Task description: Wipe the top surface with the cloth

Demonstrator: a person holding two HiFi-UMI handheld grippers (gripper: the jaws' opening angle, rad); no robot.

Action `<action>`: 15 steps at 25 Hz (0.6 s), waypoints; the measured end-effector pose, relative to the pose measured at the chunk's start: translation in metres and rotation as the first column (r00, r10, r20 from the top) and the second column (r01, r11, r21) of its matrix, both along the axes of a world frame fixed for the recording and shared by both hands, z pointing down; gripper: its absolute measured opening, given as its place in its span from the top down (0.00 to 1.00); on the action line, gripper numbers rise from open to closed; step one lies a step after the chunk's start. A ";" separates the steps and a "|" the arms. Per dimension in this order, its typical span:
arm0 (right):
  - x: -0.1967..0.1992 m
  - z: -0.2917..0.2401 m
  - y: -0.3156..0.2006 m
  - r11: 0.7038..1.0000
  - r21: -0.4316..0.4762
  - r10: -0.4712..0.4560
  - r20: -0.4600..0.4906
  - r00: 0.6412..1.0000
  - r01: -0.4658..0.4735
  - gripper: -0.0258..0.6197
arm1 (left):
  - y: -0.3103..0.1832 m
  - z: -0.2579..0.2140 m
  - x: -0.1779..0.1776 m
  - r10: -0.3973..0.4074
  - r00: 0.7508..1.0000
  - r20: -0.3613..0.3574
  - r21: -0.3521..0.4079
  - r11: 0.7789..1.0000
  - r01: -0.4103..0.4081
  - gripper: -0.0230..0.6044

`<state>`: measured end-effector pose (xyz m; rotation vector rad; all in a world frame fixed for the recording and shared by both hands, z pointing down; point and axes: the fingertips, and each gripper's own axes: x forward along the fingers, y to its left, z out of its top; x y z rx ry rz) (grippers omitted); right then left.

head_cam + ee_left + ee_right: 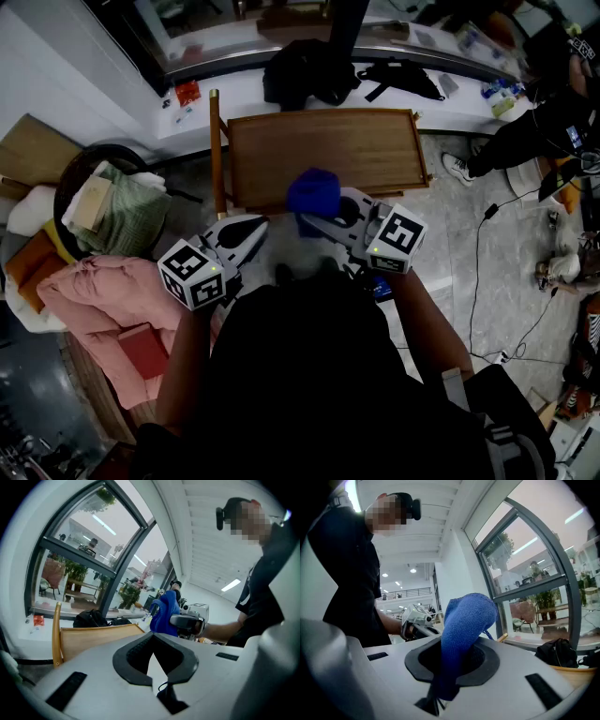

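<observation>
Cloth in Right Gripper, Held Near Wooden Counter

Right gripper (323, 217): fingers closed on a blue cloth (314, 190), clamped at its lower end. Seen in the right gripper view (454, 660) with the cloth (464, 630) bunched and standing up out of the fingers, top folded over in a rounded lump.

Cloth position: raised in the air at the near edge of the wooden counter (323, 150), just off that edge in the head view. Shown in the left gripper view (164, 616) up above the level of the counter top (93, 637), not lying on it.

Left gripper (251, 232): fingers together, gripping nothing (153, 641). Held just left of the right gripper, near the same edge.

Surroundings: upright wooden post (216, 150) at the counter's left side. Black bags (305, 70) on a white ledge (234, 98) beyond it. Pink bedding (103, 300) on the floor to the left.
</observation>
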<state>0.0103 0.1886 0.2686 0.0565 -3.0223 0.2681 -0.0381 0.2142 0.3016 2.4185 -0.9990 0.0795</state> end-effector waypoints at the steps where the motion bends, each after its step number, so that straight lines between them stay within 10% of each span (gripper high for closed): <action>1: 0.000 0.003 0.003 1.000 -0.005 0.004 -0.007 1.000 -0.004 0.86 | 0.005 0.002 0.000 0.000 1.000 -0.007 -0.007 1.000 0.000 0.95; 15: 0.015 0.035 0.015 0.993 -0.057 0.099 -0.137 0.986 -0.108 0.86 | 0.018 0.041 0.008 0.055 0.997 -0.054 -0.099 0.993 -0.060 0.95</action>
